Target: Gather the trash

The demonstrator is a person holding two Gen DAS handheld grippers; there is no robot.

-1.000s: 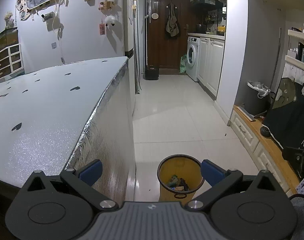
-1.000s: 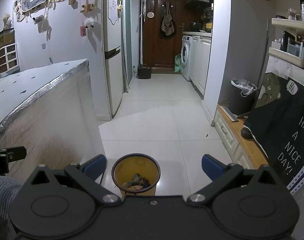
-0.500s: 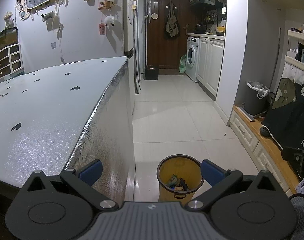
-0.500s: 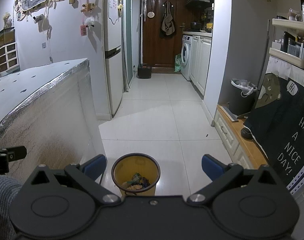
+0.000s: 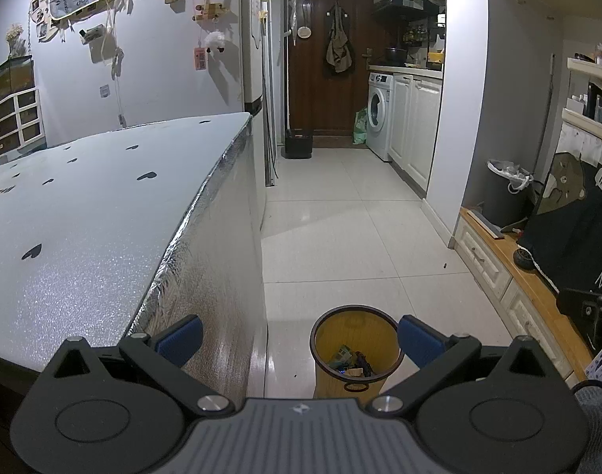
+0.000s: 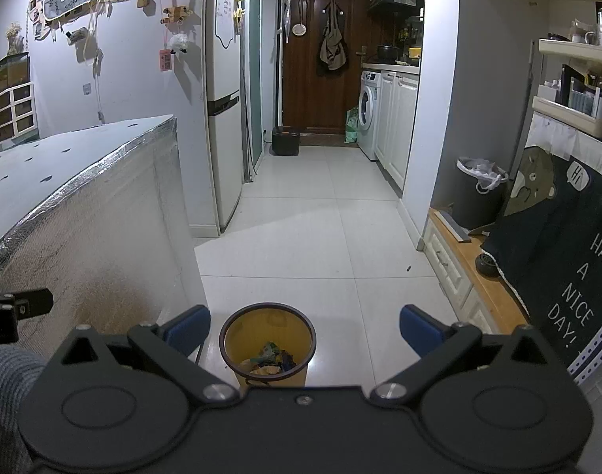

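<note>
A yellow waste bin [image 5: 356,349] with a dark rim stands on the white tiled floor beside the table; it also shows in the right wrist view [image 6: 267,347]. Several pieces of trash [image 5: 350,363] lie at its bottom, also seen in the right wrist view [image 6: 271,359]. My left gripper [image 5: 299,337] is open and empty, held above the table's corner and the bin. My right gripper [image 6: 304,330] is open and empty, above the bin. No trash shows on the table top.
A table covered in silver foil with black heart marks [image 5: 103,205] fills the left. A fridge [image 6: 223,118] stands behind it. A low wooden bench [image 6: 482,276] with a black cloth [image 6: 557,260] and a grey lined bin [image 6: 478,189] lies right. A hallway leads to a brown door [image 6: 320,59].
</note>
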